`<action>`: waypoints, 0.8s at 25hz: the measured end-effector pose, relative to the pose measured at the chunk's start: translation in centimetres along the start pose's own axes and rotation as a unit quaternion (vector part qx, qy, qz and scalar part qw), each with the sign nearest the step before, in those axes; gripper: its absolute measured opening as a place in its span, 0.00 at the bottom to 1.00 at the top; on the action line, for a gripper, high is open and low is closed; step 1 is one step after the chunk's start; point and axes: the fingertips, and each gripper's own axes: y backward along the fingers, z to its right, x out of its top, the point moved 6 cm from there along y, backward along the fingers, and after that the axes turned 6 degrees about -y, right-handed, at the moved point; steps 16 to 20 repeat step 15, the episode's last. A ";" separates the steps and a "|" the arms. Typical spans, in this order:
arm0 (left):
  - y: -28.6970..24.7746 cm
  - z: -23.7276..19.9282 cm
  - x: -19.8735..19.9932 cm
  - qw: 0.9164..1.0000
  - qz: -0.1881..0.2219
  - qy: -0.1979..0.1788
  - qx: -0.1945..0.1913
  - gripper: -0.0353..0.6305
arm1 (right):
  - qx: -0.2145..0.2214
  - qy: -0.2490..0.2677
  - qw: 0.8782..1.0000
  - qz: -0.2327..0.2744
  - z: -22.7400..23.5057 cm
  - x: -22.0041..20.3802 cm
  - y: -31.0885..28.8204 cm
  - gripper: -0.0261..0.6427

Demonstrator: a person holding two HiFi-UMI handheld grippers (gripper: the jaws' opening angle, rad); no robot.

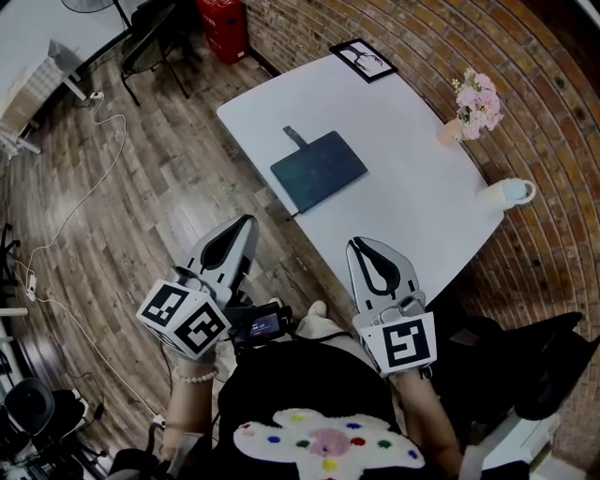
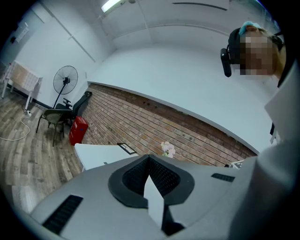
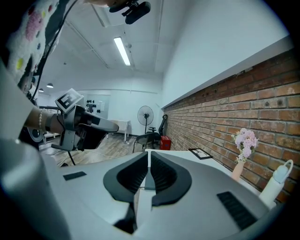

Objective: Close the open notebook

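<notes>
A dark blue-green notebook (image 1: 319, 171) lies flat and closed on the white table (image 1: 422, 202), with a small strap sticking out at its far corner. My left gripper (image 1: 247, 222) hangs shut over the floor, short of the table's near-left edge and apart from the notebook. Over the table's near edge my right gripper (image 1: 359, 244) is shut too, nothing between its jaws. In the left gripper view the jaws (image 2: 149, 157) meet with nothing held, and the table (image 2: 93, 152) lies beyond. The right gripper view shows its jaws (image 3: 148, 152) closed and the left gripper (image 3: 112, 125) off to the left.
A framed picture (image 1: 362, 58) lies at the table's far corner. A vase of pink flowers (image 1: 476, 103) and a white bottle (image 1: 511, 192) stand by the brick wall. A red can (image 1: 223, 26), a chair (image 1: 150, 37) and floor cables (image 1: 89, 187) are to the left.
</notes>
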 end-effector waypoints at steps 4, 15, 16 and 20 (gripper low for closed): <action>-0.1 0.1 0.1 1.000 -0.003 0.000 -0.004 0.08 | -0.001 0.005 1.000 -0.005 0.0 0.0 0.0 0.10; 0.1 0.3 -0.1 1.000 -0.004 -0.010 0.002 0.08 | 0.007 0.007 1.000 -0.015 -0.2 -0.8 0.0 0.10; 0.1 0.3 -0.1 1.000 -0.004 -0.010 0.002 0.08 | 0.007 0.007 1.000 -0.015 -0.2 -0.8 0.0 0.10; 0.1 0.3 -0.1 1.000 -0.004 -0.010 0.002 0.08 | 0.007 0.007 1.000 -0.015 -0.2 -0.8 0.0 0.10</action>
